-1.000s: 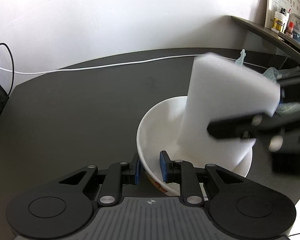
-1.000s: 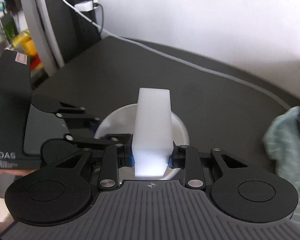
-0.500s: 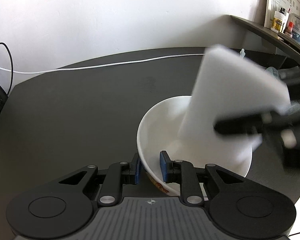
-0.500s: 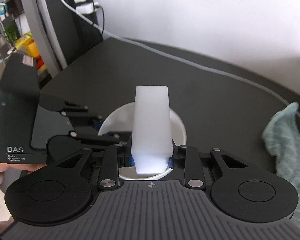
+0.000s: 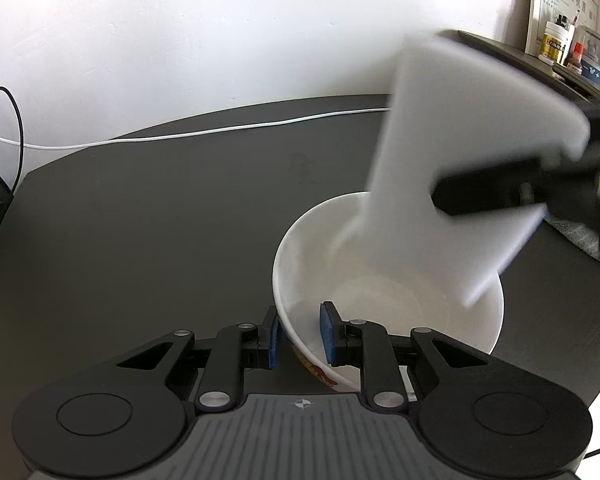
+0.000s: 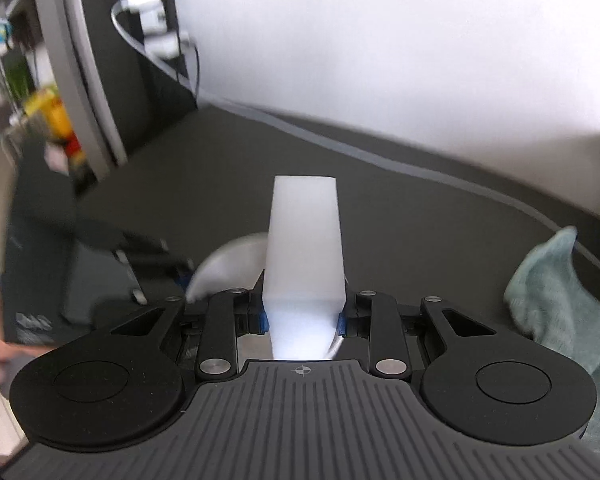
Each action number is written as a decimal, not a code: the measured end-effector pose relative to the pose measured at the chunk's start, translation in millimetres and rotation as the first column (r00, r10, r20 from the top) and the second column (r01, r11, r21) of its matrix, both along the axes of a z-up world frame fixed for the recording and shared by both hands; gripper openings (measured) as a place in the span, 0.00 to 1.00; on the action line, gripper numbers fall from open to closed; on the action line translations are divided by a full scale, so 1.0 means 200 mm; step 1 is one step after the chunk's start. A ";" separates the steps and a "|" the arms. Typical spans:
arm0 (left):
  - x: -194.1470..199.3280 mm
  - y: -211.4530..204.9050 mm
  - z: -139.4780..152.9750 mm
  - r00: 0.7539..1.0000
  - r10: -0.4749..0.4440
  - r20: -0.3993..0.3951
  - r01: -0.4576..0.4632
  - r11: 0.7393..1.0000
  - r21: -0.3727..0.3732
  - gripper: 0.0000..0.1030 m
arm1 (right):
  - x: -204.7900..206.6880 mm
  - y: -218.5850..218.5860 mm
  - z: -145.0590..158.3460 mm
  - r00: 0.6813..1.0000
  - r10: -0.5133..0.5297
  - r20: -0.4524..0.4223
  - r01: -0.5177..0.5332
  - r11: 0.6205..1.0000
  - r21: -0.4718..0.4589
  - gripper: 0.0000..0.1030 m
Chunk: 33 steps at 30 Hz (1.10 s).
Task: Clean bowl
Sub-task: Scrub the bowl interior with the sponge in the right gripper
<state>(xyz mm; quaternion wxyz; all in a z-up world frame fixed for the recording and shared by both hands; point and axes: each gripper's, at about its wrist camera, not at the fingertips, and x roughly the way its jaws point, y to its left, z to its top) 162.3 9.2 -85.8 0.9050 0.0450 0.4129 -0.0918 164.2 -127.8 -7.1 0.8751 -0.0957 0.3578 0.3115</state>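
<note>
Left wrist view: our left gripper (image 5: 299, 334) pinches the near rim of the round white ceramic bowl (image 5: 388, 280); our right gripper (image 6: 303, 316) clamps the white foam sponge block (image 6: 305, 252) above it. Hard scrubbing could tip the bowl.

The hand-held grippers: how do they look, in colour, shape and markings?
Both are alike. The left hand-held gripper and the right hand-held gripper have black linkage arms with silver rivets, blue pads, two round black discs, and a grey ribbed body bearing a small crosshair mark.
</note>
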 end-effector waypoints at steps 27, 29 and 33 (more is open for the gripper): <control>-0.02 0.11 0.02 1.000 -0.005 0.006 0.005 1.000 -0.006 0.24 | -0.04 0.05 -0.09 0.995 -0.069 -0.076 0.067 0.997 -0.022 0.30; -0.01 0.11 0.03 1.000 0.008 0.005 -0.008 1.000 0.005 0.24 | 0.02 0.08 -0.10 0.996 -0.057 -0.073 0.056 0.998 -0.016 0.30; -0.02 0.13 0.02 1.000 -0.002 0.004 0.002 1.000 0.001 0.24 | 0.04 0.16 -0.12 0.999 0.019 -0.033 -0.020 1.000 -0.023 0.30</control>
